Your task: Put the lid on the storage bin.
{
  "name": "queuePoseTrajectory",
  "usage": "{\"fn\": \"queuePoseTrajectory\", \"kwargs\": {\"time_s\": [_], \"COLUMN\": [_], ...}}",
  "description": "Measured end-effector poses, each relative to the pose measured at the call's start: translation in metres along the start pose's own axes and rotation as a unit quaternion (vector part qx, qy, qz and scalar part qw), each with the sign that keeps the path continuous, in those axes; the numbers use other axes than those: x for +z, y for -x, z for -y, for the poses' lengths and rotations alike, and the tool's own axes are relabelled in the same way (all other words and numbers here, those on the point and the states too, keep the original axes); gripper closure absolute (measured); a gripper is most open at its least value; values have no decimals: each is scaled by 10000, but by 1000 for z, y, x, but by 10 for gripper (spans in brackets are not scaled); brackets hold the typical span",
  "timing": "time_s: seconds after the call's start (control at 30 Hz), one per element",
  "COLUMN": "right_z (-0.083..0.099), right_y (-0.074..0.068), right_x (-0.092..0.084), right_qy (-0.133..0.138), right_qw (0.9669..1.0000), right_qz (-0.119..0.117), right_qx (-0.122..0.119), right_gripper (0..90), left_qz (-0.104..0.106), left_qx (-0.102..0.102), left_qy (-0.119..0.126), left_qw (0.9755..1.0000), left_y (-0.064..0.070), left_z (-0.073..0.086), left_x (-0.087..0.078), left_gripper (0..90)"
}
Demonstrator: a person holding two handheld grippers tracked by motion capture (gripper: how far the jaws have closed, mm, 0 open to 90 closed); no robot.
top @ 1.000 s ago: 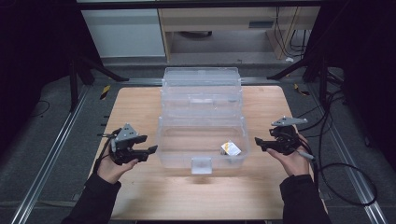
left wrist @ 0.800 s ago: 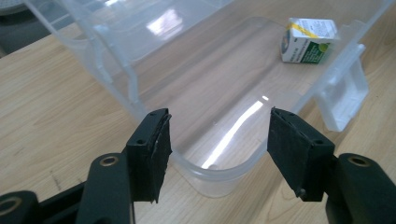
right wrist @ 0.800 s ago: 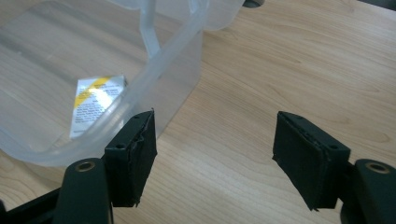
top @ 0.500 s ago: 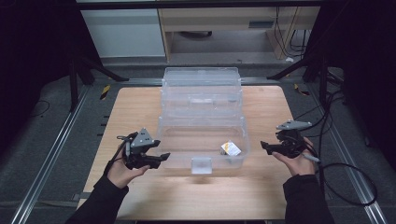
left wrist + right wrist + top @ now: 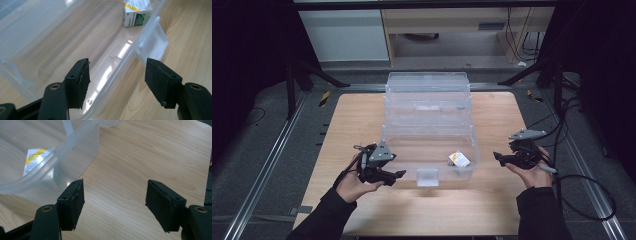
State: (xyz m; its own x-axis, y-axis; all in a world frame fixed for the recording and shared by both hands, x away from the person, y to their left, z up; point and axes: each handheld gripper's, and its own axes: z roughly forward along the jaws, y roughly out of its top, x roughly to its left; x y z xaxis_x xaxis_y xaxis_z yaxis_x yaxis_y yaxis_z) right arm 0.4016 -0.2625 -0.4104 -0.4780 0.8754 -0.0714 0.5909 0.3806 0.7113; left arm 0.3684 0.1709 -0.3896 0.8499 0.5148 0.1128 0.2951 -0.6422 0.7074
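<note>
Clear plastic box (image 5: 428, 150) lies open; left gripper (image 5: 398, 174) and right gripper (image 5: 497, 157) both gape empty

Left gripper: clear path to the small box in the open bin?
Probably yes. The left gripper is open at the bin's front rim, the bin has no lid on, and nothing lies between it and the small box.

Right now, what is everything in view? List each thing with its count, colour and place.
storage box: one, clear plastic, open, table centre, lid lying back behind it.
latch: one, translucent white, on the box's near wall.
small carton: one, white with yellow and green, inside the box, near-right corner.
table: one, light wood.
left gripper: one, black, jaws open astride the box's near rim.
right gripper: one, black, jaws open, right of the box.
</note>
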Motion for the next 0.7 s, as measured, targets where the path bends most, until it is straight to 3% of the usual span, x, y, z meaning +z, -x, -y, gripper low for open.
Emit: {"fn": "queuePoseTrajectory", "kwargs": {"time_s": [0.17, 0.47, 0.7], "right_z": [0, 1, 0], "right_y": [2, 3, 5], "right_x": [-2, -2, -5], "right_qy": [24, 46, 174], "right_qw": [10000, 10000, 9998], "right_qz": [-19, -44, -16], "right_qx": [-21, -37, -74], "right_gripper": [350, 356, 369], "left_qz": [183, 412, 664], "left_qx": [328, 563, 666], "left_qy": [-190, -460, -715], "left_qw": [9991, 9965, 9930], "left_y": [6, 8, 10], "left_z": [-8, -26, -41], "left_x": [5, 24, 42], "left_gripper": [352, 367, 380]}}
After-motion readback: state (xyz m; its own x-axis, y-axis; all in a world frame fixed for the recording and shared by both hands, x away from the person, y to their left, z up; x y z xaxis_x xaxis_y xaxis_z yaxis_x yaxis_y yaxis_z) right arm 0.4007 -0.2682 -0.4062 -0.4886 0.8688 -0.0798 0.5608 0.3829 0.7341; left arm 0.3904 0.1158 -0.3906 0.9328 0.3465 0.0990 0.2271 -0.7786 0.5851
